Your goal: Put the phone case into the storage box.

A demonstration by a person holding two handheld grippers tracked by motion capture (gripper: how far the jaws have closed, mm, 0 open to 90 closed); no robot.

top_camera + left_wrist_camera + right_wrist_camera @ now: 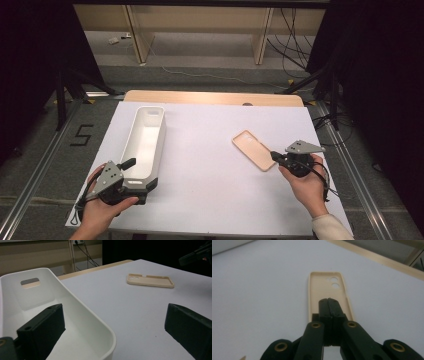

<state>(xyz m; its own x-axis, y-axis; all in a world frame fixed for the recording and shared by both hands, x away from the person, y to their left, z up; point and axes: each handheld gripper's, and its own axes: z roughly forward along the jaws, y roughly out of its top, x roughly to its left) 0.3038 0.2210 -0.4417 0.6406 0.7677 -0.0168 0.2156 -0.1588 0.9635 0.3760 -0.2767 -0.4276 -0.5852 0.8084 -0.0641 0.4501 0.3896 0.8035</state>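
A beige phone case lies open side up on the white sheet, right of centre; it also shows as the case and the case. My right gripper is shut, jaws pressed together with nothing between them. Its tip sits over the case's near end; I cannot tell whether it touches. A long white bin stands empty at the left. My left gripper is open at the bin's near end. One jaw of this gripper is inside the bin, the other outside over the sheet.
A white sheet covers the tabletop, and a wooden table edge shows at the far side. Bare sheet lies between the bin and the case. Cables and stands are on the floor around the table.
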